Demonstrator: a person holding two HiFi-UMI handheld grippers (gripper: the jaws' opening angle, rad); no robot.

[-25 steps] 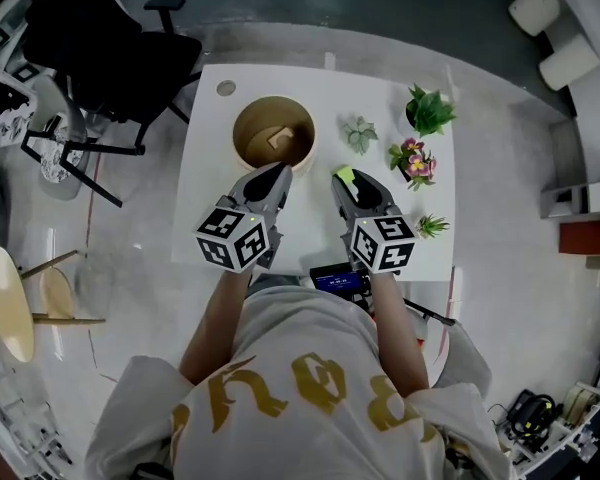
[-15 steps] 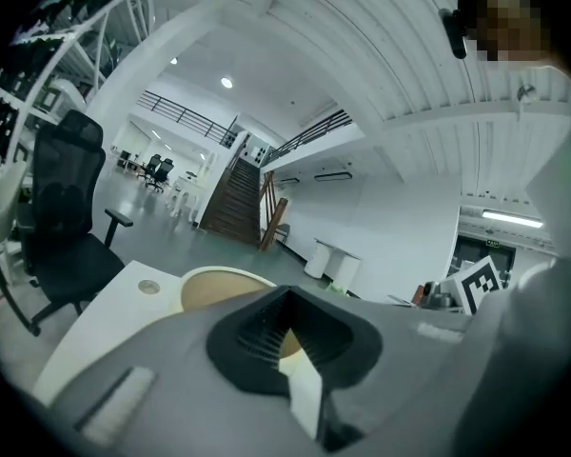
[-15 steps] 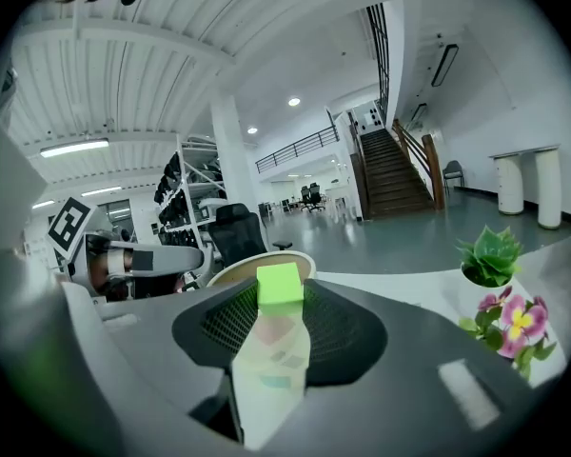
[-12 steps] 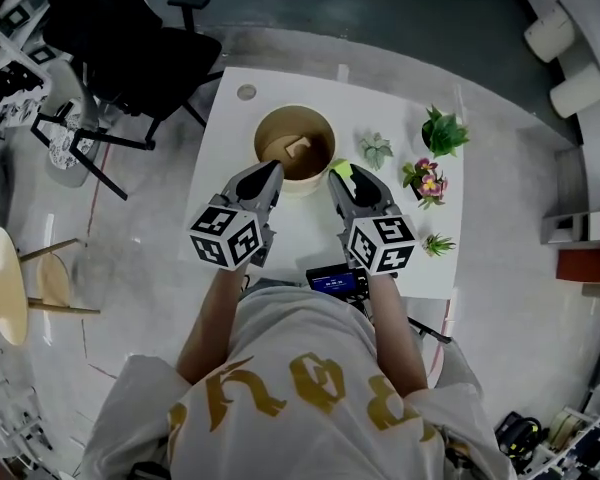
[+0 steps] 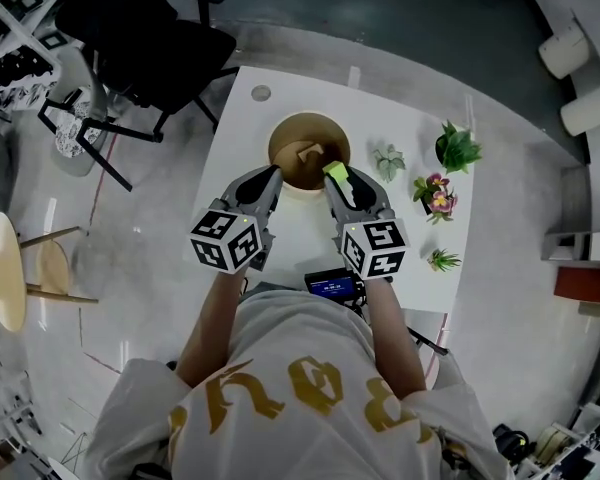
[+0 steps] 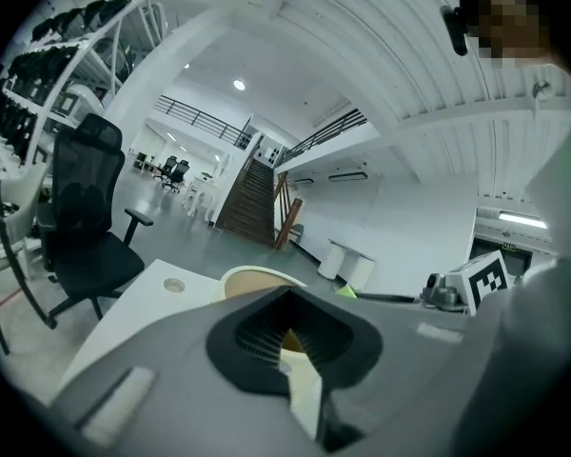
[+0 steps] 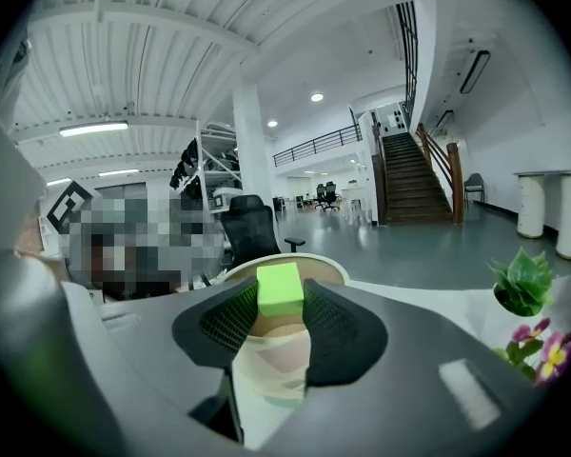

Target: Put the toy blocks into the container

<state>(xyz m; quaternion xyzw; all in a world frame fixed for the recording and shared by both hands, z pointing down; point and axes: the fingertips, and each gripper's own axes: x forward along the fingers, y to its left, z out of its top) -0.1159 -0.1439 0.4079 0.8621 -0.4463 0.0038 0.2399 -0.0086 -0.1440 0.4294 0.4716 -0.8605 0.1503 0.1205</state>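
Note:
A round tan container (image 5: 292,134) stands on the white table (image 5: 238,133) with a pale wooden block (image 5: 308,152) inside. My right gripper (image 5: 336,174) is shut on a bright green block (image 5: 334,171) at the container's near right rim. In the right gripper view the green block (image 7: 279,288) sits between the ribbed pads (image 7: 328,327), with the container's rim (image 7: 236,268) just behind it. My left gripper (image 5: 272,175) is shut with nothing in it, its tip at the container's near left side. The left gripper view shows its jaws (image 6: 287,295) met below the container (image 6: 249,279).
Small potted plants (image 5: 388,160), (image 5: 457,146), (image 5: 437,194), (image 5: 442,260) line the table's right side. A dark device (image 5: 332,286) lies at the near edge. A black office chair (image 5: 150,38) stands off the far left corner. A round cover (image 5: 261,93) marks the far left of the table.
Both grippers have moved forward toward the container. The green block has come from the open table up to the container's near rim. The right jaws have stayed shut on it.

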